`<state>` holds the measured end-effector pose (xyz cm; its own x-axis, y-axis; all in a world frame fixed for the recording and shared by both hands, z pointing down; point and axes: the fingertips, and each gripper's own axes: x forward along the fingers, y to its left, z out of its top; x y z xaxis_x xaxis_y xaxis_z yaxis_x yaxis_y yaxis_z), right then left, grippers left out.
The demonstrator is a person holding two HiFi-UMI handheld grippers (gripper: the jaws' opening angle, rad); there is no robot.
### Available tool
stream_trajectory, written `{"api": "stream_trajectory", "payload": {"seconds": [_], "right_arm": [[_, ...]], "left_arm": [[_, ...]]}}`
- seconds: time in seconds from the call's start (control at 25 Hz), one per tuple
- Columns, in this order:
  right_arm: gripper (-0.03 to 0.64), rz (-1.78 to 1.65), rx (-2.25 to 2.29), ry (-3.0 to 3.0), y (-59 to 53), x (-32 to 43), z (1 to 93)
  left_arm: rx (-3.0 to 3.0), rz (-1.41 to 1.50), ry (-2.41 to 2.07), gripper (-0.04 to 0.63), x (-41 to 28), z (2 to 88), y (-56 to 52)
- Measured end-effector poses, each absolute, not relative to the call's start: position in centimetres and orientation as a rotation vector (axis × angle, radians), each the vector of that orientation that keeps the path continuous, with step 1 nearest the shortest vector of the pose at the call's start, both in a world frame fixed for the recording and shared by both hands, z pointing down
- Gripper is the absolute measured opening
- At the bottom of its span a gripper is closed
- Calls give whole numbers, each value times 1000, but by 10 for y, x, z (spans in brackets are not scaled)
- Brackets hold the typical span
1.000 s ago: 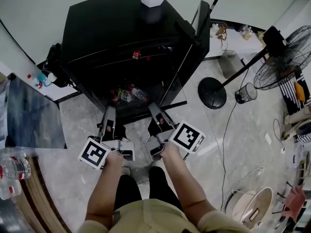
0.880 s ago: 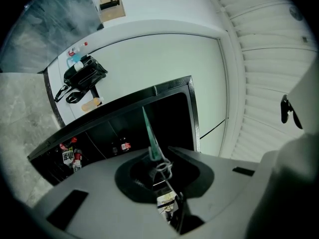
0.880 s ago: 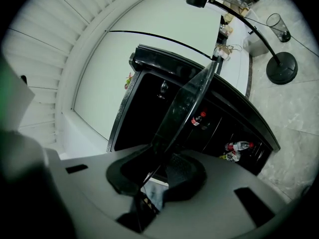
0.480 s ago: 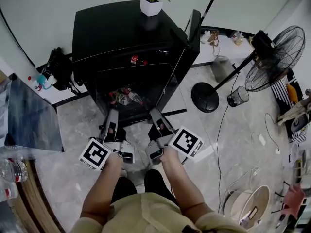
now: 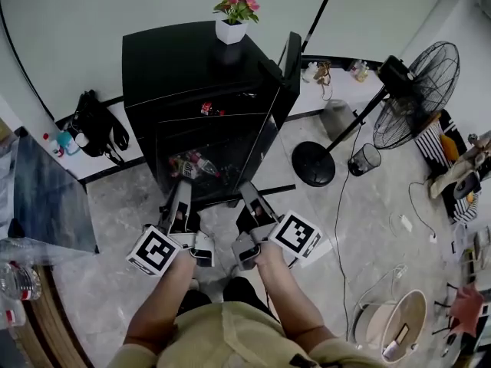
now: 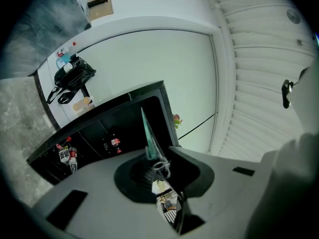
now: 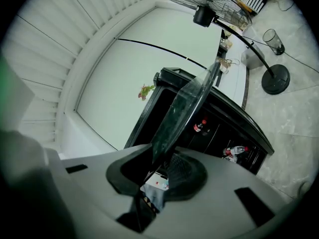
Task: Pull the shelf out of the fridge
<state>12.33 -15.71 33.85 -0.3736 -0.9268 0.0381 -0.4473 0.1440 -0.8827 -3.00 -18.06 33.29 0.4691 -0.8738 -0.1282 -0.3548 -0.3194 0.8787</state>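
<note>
A clear glass shelf (image 5: 222, 176) hangs in front of the open black fridge (image 5: 184, 64), held by its near edge. My left gripper (image 5: 181, 194) is shut on the shelf's left side, and my right gripper (image 5: 250, 196) is shut on its right side. In the left gripper view the shelf (image 6: 148, 136) shows edge-on as a greenish blade running out from between the jaws. The right gripper view has the shelf (image 7: 183, 108) rising as a dark pane from its jaws. Bottles (image 5: 192, 163) lie low inside the fridge, with a red can (image 5: 205, 109) higher up.
The fridge door (image 5: 288, 71) stands open to the right. A potted plant (image 5: 231, 27) sits on the fridge. A standing fan (image 5: 410, 90) with its round base (image 5: 313, 163) and a small bin (image 5: 364, 159) are to the right. A black bag (image 5: 96, 129) and a table (image 5: 42, 198) lie left.
Both grippers have drawn back from the fridge and risen a little, bringing the glass shelf with them. The fridge now sits farther off in the head view.
</note>
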Motion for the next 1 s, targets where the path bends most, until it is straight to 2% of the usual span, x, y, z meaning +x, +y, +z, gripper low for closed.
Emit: {"api": "stream_trajectory", "payload": {"seconds": [1.0], "right_arm": [[84,-1073,-1373,1839,-104,104,324]], "left_arm": [[1973,-723,-969,64,-45,322,-140]]}}
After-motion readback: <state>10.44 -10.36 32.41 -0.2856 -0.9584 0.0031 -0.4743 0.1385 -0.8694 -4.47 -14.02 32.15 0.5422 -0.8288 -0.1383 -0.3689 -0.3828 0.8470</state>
